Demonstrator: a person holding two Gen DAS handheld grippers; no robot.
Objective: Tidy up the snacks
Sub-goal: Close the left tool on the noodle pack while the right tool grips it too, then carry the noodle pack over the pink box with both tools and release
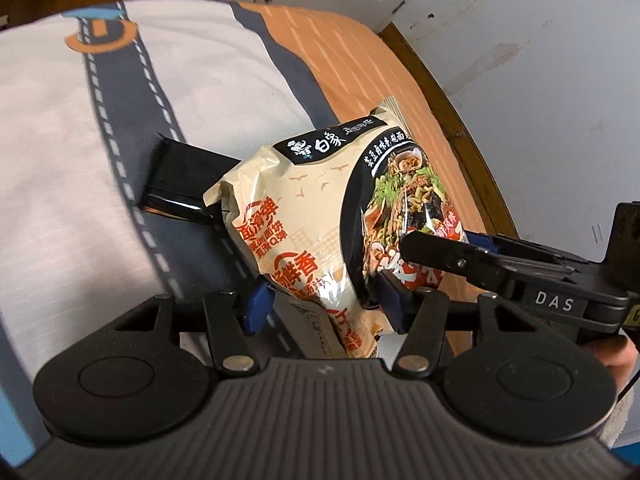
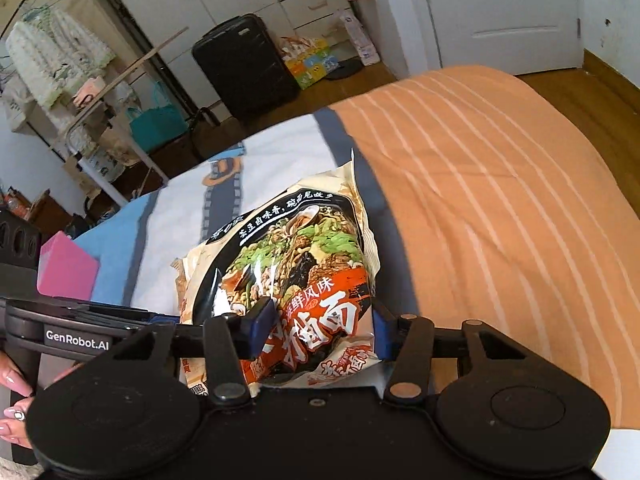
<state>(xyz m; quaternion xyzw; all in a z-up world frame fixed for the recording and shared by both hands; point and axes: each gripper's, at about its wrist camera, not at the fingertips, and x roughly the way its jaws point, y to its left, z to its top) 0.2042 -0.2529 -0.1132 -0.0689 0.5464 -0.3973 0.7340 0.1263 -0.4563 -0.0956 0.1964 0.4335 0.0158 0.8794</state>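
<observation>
Noodle packet pinched by both grippers

Left gripper (image 1: 326, 304) and right gripper (image 2: 316, 326) each clamped blue pads, partly closed, on the near end of one crinkled cream-and-black plastic instant-noodle packet (image 1: 320, 216), held tilted above the white, grey and orange bedspread (image 1: 48, 128).

The glossy cream-coloured plastic instant-noodle packet (image 1: 320, 216) bears a black brand banner, orange-red Chinese lettering and a printed photograph of a dark bowl of noodles with clams, greens and mushrooms. The packet (image 2: 296, 280) is sealed and puffed, its film creased and reflecting light. It is tilted, with its crimped far end raised and its near end low. It sits above a bed surface, over the boundary between white-and-grey fabric and orange striped fabric.
</observation>
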